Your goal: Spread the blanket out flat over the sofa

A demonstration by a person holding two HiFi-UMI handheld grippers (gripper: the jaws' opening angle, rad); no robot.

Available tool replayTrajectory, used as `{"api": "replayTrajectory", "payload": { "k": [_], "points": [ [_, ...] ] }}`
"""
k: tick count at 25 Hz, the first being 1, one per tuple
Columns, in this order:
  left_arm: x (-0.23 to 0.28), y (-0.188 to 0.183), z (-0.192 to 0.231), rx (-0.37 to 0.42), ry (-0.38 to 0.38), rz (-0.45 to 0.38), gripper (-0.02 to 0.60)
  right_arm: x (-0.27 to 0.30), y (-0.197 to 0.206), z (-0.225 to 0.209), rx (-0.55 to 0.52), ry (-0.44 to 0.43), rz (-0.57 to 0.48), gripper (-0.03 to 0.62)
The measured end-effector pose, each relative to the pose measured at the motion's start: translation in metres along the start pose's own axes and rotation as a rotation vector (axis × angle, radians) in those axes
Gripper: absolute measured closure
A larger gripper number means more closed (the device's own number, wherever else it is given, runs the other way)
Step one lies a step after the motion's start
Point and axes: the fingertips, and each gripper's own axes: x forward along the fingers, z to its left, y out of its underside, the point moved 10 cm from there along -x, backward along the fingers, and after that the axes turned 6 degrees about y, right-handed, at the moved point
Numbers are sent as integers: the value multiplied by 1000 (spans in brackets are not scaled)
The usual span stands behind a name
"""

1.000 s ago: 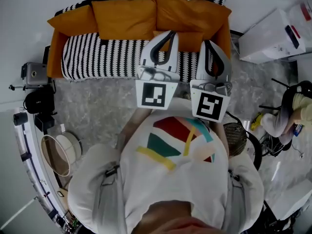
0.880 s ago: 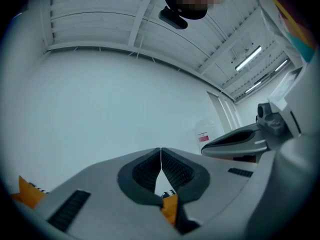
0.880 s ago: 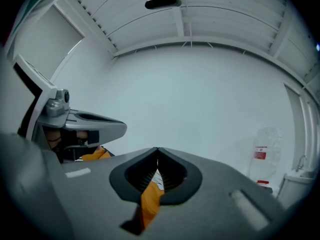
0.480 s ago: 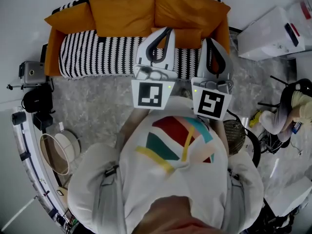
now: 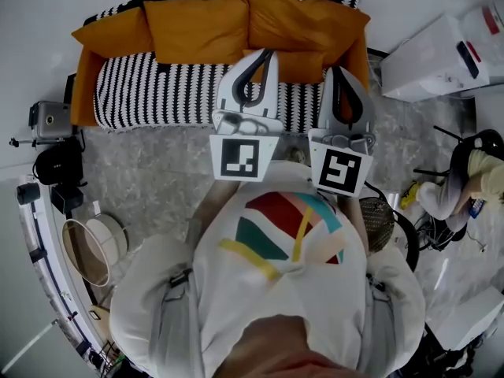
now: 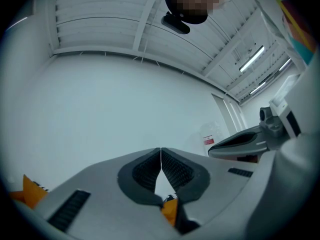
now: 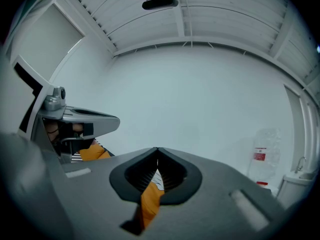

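Head view alone takes in the whole orange sofa [image 5: 82, 93]: the black-and-white striped blanket [image 5: 157, 93] lies across its seat, more of the stripes run along the top of the backrest, and orange cushions [image 5: 197, 26] lean between them. Both tools are held side by side above the seat's right half. Left gripper view shows mostly white wall and ceiling; the left gripper [image 6: 160, 151] has its jaws pressed together with nothing in them, only a sliver of orange behind the gap. Right gripper view shows the right gripper [image 7: 158, 150] closed and empty likewise, plus a wall-mounted container [image 7: 261, 156] with a red label, its print too small to read. The marker cubes [image 5: 239, 157] carry black-and-white squares, no words
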Motion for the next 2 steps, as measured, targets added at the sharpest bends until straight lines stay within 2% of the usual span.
{"api": "replayTrajectory", "payload": {
  "k": [2],
  "points": [
    [1,0,0,-3,-3,1,566,0,0,-1,-5,-3,0,589]
  ]
}}
